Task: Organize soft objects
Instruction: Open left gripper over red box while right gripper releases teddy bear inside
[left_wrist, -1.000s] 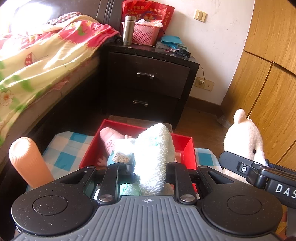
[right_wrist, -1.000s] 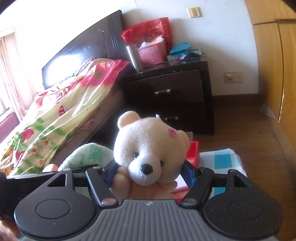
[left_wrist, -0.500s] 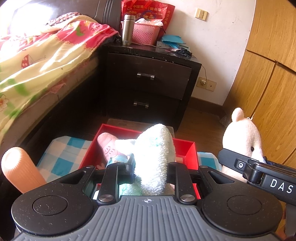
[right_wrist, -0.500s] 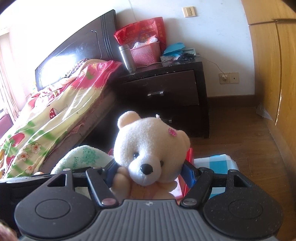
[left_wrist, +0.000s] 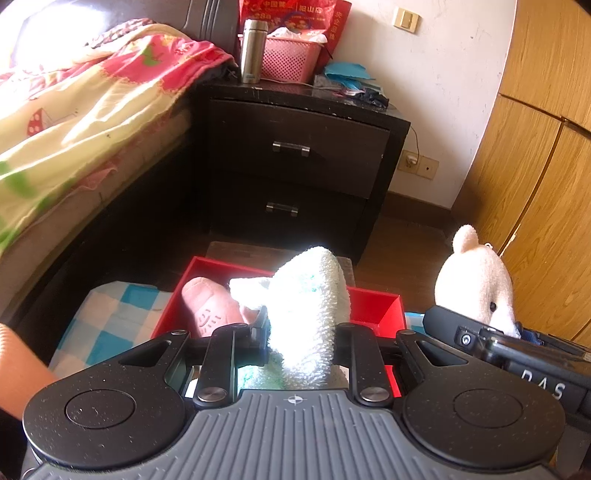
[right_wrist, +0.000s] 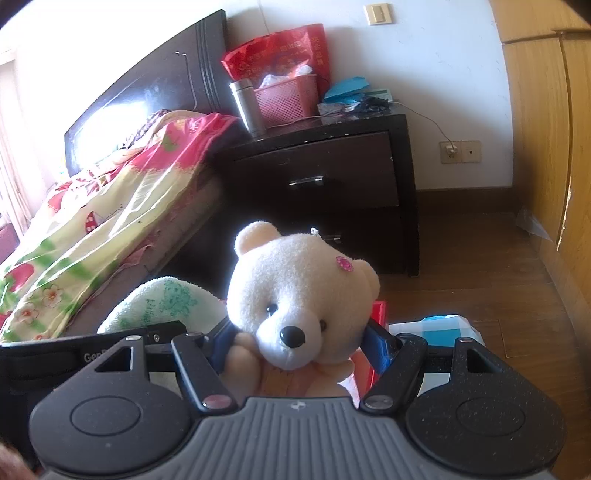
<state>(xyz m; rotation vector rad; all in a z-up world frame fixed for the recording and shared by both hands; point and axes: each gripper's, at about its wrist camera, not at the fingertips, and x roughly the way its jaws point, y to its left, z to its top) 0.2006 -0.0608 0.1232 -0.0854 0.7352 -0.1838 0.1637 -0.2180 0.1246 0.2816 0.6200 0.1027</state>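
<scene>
My left gripper (left_wrist: 301, 332) is shut on a white-and-green towel (left_wrist: 308, 314), held above a red box (left_wrist: 373, 306). A pink soft object (left_wrist: 210, 310) lies in the box at its left. My right gripper (right_wrist: 299, 339) is shut on a cream teddy bear (right_wrist: 299, 291) with a pink flower on its head, held up to the right of the towel. The bear also shows in the left wrist view (left_wrist: 476, 280), and the towel shows in the right wrist view (right_wrist: 159, 302).
The red box sits on a blue-and-white checked cloth (left_wrist: 107, 321). A dark nightstand (left_wrist: 295, 155) stands behind with a steel flask (left_wrist: 253, 50) and pink basket (left_wrist: 291, 59). A bed with a floral quilt (left_wrist: 85, 103) is left. Wooden wardrobe doors (left_wrist: 535, 177) are right.
Both grippers have risen a little with their loads and drawn back slightly. The grips have not changed.
</scene>
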